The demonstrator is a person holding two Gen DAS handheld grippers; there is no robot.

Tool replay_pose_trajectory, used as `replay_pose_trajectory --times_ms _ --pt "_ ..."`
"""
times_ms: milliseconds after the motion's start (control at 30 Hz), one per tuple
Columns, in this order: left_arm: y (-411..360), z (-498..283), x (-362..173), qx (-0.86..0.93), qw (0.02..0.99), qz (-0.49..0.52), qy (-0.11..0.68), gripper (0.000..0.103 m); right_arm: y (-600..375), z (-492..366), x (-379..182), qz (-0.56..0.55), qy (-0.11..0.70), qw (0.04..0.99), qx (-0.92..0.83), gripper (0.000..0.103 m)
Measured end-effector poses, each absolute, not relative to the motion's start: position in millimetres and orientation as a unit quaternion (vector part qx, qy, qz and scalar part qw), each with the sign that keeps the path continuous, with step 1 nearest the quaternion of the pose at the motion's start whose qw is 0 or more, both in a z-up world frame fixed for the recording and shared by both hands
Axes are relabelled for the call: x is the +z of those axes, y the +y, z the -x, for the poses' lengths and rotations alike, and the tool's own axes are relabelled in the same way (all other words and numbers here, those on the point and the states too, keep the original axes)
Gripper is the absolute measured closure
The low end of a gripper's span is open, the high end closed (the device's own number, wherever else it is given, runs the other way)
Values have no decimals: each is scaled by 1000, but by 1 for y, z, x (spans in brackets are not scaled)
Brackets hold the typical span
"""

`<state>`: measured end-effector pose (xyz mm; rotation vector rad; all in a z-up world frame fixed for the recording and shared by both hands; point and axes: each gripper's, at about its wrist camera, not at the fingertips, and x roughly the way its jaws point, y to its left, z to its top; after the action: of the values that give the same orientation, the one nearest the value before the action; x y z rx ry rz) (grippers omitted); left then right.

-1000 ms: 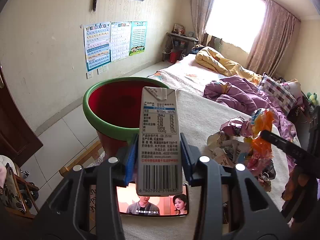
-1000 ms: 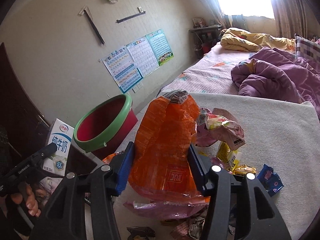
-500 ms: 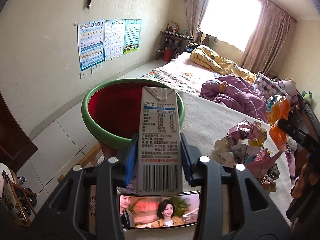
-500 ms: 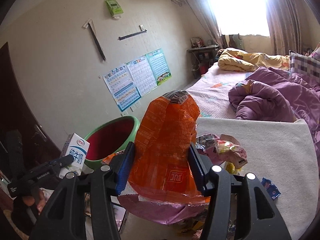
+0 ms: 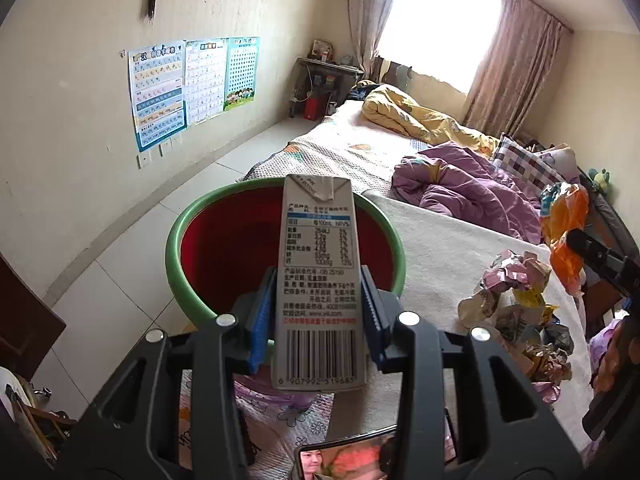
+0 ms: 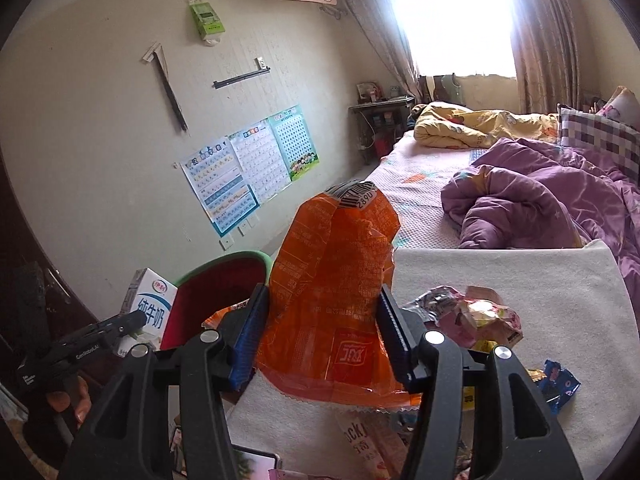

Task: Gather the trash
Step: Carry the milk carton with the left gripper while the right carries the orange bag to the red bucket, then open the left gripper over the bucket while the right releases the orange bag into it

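- Left wrist view: our left tongs are pinching the grey rectangular milk carton by its two narrow sides, blue pads pressed on it. The carton's long axis runs straight out along the tongs, its folded top pointing at the red plastic basin with a green rim.
- The relation that matters here: the basin's mouth lies directly ahead of and below the carton's far end, so we judge a short push forward would put the carton over the opening before letting go.
- The heap of crumpled wrappers sits on the cream blanket-covered bed to the right, well apart from the basin.
- Hidden: the carton covers the middle of the basin, so we cannot tell what is already inside.
- Right wrist view: our right tongs are pinching the crinkled orange plastic snack bag, which stands upright between the pads.
- The basin lies ahead and to the left of the bag, partly behind it; the left tongs with the carton are nearer to it.
- More wrappers lie just right of the bag on the bed; the bag blocks the basin's right rim.
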<state>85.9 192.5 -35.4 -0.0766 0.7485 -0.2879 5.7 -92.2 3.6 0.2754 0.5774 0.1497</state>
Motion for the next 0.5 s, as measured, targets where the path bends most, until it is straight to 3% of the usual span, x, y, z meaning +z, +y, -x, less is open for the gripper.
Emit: replay_pose_trajectory --times_ms 500 --pt "219 -133 -60 -151 906 23 394 66 5 -75 -10 -144 331 917 169 49"
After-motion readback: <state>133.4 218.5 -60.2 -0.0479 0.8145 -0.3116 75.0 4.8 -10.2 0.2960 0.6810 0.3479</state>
